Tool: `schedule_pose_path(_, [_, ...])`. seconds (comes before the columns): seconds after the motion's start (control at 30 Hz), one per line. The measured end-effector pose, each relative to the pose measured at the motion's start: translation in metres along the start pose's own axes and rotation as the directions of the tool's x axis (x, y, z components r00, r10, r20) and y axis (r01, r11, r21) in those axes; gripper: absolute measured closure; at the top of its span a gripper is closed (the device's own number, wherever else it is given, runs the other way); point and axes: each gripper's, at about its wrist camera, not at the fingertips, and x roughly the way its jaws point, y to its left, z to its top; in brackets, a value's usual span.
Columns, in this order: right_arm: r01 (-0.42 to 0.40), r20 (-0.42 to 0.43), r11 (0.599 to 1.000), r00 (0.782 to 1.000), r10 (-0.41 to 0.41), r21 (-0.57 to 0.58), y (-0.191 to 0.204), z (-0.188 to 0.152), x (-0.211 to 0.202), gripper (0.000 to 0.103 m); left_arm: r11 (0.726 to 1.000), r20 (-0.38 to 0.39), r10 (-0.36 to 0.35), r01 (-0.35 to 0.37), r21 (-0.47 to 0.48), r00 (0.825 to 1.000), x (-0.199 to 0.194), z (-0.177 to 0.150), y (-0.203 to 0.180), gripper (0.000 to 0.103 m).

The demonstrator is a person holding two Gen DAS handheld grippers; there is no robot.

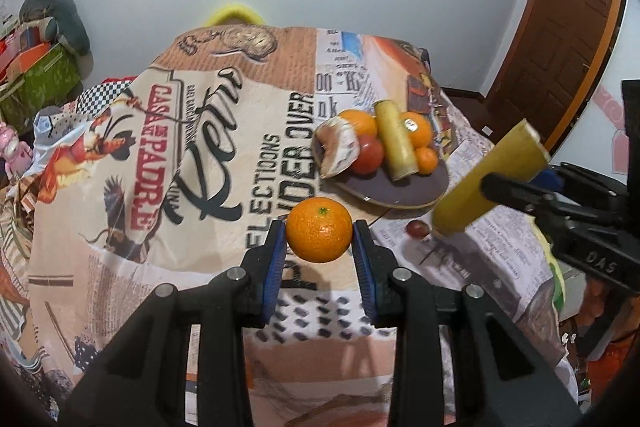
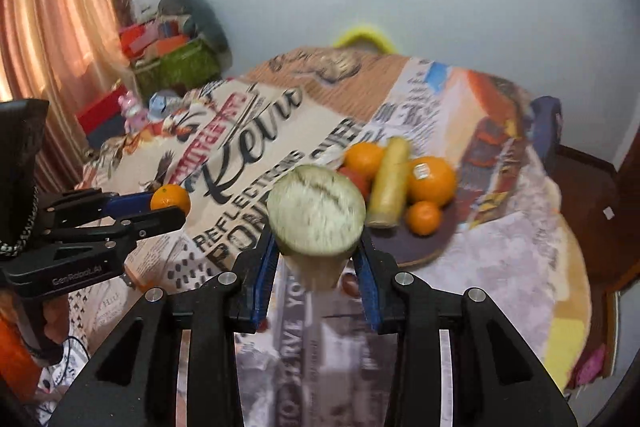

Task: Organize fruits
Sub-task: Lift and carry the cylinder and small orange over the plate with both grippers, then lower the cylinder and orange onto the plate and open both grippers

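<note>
My left gripper (image 1: 319, 235) is shut on an orange (image 1: 319, 229) and holds it above the printed tablecloth, short of the dark plate (image 1: 400, 193). The plate carries oranges, a red fruit, a yellow cut stalk piece (image 1: 396, 143) and a peeled piece. My right gripper (image 2: 316, 251) is shut on a yellow-green cut stalk piece (image 2: 316, 211), its cut face toward the camera, in front of the plate (image 2: 416, 247). In the left wrist view that piece (image 1: 484, 179) hangs right of the plate. A small red fruit (image 1: 418, 228) lies on the cloth beside the plate.
The table is covered by a printed cloth (image 1: 200, 155) that drops off at its edges. A green box (image 1: 44, 79) and clutter stand at the left, a wooden door (image 1: 560, 39) at the right, a curtain (image 2: 52, 47) beside the clutter.
</note>
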Motion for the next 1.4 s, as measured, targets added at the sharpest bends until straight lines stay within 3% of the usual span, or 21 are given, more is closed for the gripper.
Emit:
schedule_pose_path(0.47, [0.050, 0.039, 0.997, 0.998, -0.053, 0.057, -0.047, -0.007, -0.009, 0.069, 0.998, -0.013, -0.035, 0.036, 0.056, 0.999, 0.033, 0.026, -0.049, 0.070])
schedule_pose_path(1.4, [0.008, -0.021, 0.995, 1.000, -0.006, 0.100, -0.083, 0.011, 0.074, 0.069, 0.996, -0.103, -0.033, 0.041, 0.078, 0.994, 0.135, 0.050, -0.061, 0.070])
